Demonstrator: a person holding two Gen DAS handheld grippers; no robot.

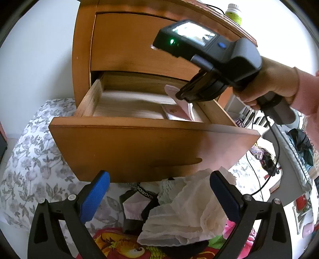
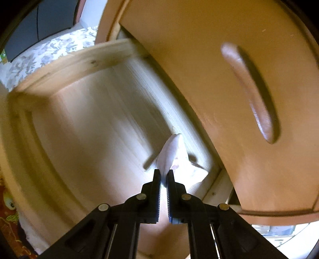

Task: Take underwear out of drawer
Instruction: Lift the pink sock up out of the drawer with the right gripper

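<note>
A: Right gripper [image 2: 163, 173] is down inside the open drawer [image 1: 127, 127], jaws pinched tight on a fold of pale pink underwear [image 2: 169, 153]

B: And where in the drawer is that piece?

A: At the drawer's right side, close to the front right corner. From the left wrist view the pink underwear [image 1: 180, 107] runs up from the drawer floor into the right gripper [image 1: 184, 95], one end sticking out above the fingertips, the rest trailing down onto the wood

B: The hand on it?

A: A hand [image 1: 265, 85] wrapped round the grey handle, pink sleeve [image 1: 307, 95] behind it, cable hanging off the bottom

B: What about the left gripper?

A: Left gripper [image 1: 159, 195] hangs outside, below the drawer front, blue pads spread wide and pressing on nothing. A crumpled white garment [image 1: 189, 211] lies between and beyond them, on top of a black one with a lettered waistband [image 1: 143, 195]; both rest on a bright printed cloth [image 1: 119, 245]

B: Anything crowding the grab?

A: The closed upper drawer [image 2: 239, 99] overhangs the back of the open one, right above the gripper's tip. The rest of the drawer floor is bare wood. Floral bedding [image 1: 33, 159] off to the left, a green-labelled bottle [image 1: 234, 14] on the cabinet top
</note>
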